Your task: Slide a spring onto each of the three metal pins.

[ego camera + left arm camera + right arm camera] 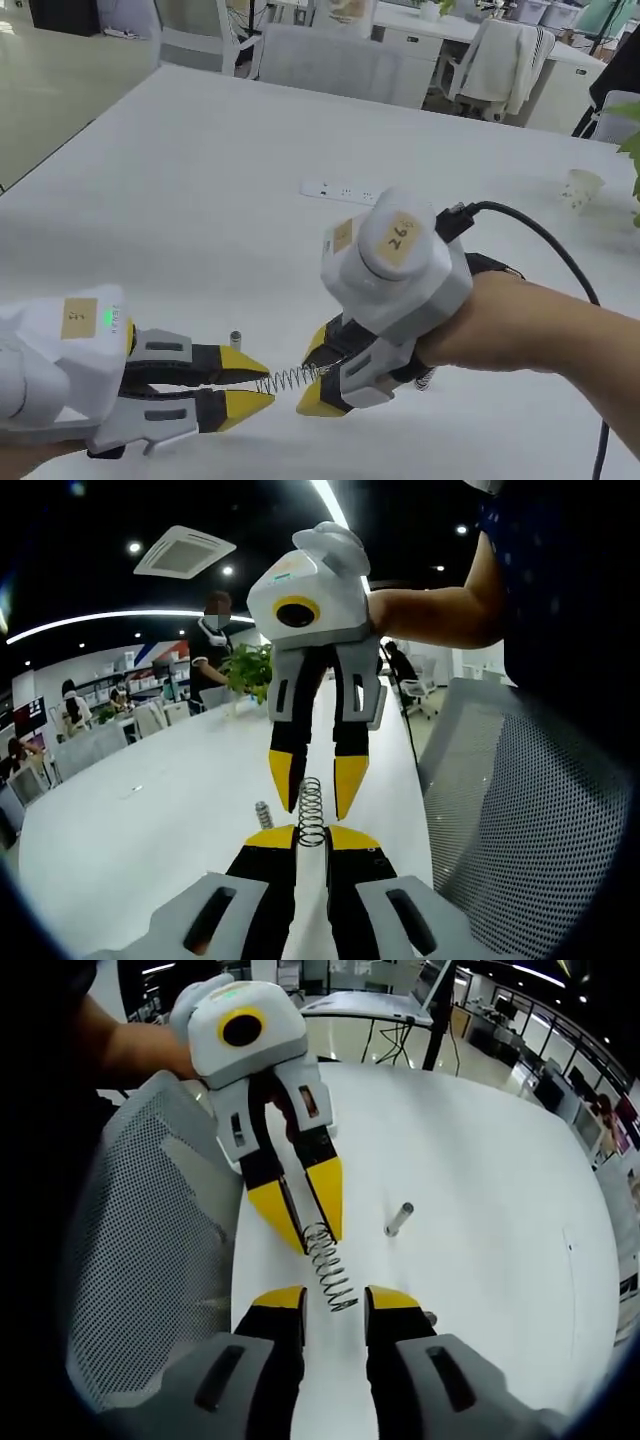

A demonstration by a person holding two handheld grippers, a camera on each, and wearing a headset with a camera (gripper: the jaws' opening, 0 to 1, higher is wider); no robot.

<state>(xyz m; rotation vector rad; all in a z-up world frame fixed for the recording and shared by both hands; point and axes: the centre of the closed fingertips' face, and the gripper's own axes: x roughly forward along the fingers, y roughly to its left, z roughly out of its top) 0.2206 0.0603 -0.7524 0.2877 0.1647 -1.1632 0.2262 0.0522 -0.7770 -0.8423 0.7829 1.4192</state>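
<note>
**A:** Tongs first: how do they stand?

**B:** The left gripper, closest to the person, is clenched on one end of the spring. The right gripper faces it tip to tip. Its jaws stand apart with the spring's other end between them, and I can make out no firm contact there.

**A:** So the spring is off the table?

**B:** Yes, it is held in the air and bridges the two sets of jaws. Its long axis is roughly level and runs straight from one gripper to the other.

**A:** And the pin?

**B:** One pin stands on the white table just beyond the left gripper's jaws, apart from the spring. It looks upright and is nearer the left gripper than the right.

**A:** What does the next move turn on?

**B:** As I judge it, the crossed axes. The spring lies level and the pin points up, so the spring has to be tipped on end and its free bore brought over the pin's top.

**A:** Farther out?

**B:** A power strip lies mid-table, and a paper cup sits towards the far right edge.
</note>
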